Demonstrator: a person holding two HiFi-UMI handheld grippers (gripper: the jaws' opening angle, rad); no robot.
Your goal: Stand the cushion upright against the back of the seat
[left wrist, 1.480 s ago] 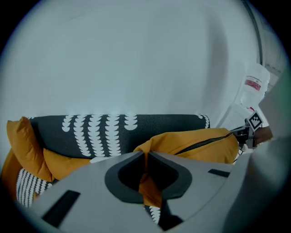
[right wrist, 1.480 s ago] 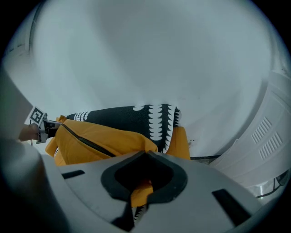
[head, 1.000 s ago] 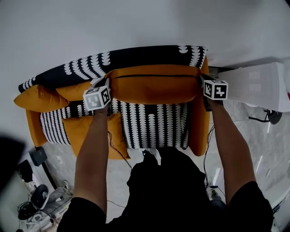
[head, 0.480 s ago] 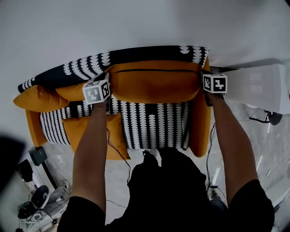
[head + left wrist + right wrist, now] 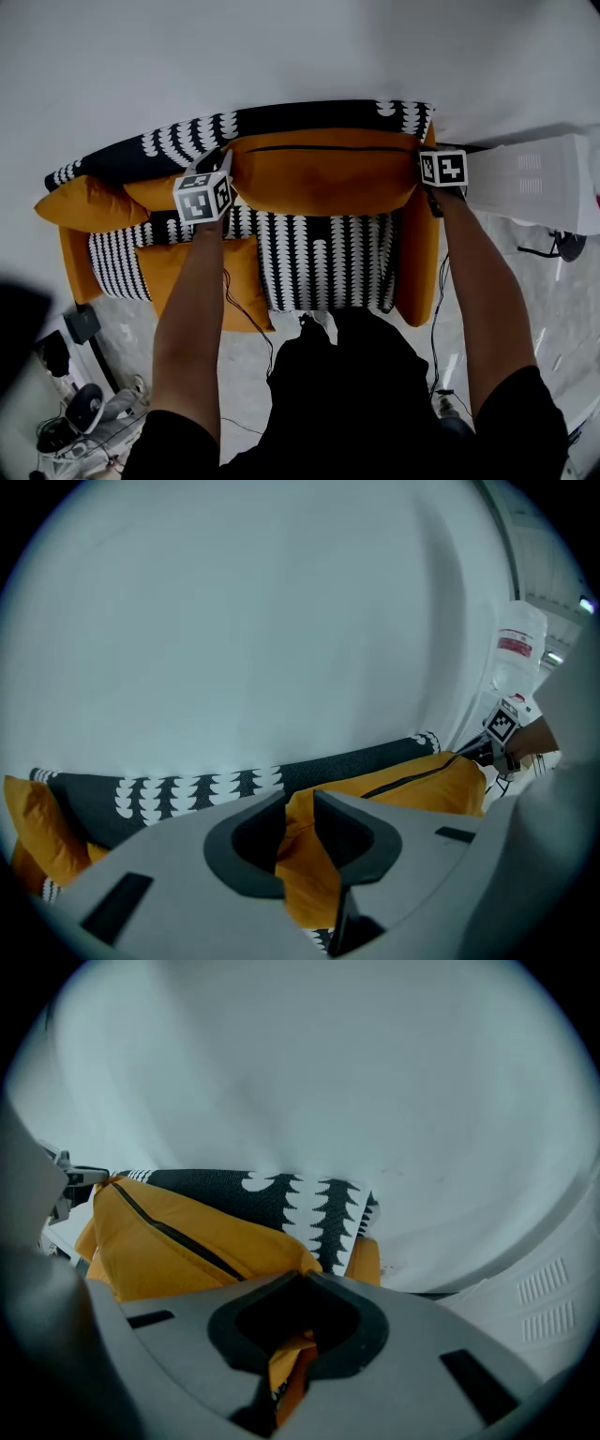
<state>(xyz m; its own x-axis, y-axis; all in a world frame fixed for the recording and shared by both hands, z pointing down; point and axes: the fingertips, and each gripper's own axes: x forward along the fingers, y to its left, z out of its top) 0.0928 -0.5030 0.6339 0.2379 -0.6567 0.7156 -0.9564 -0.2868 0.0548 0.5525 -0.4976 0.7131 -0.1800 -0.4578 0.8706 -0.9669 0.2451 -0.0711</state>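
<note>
Right hand-held gripper [image 5: 302, 1281] tight on cushion [image 5: 187, 1255] corner

Cushion [image 5: 323, 173] end corners behind the left claw [image 5: 216, 161] and right claw [image 5: 427, 157].

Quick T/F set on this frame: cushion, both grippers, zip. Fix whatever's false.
1. The orange cushion rests against the patterned seat back. True.
2. The right gripper is shut on cushion fabric. True.
3. The left gripper is clamped tight on the cushion. False: its jaws stand apart, having just been opening, with cushion fabric loose between them.
4. The zip faces down into the seat. False: it runs along the cushion's top edge.
</note>
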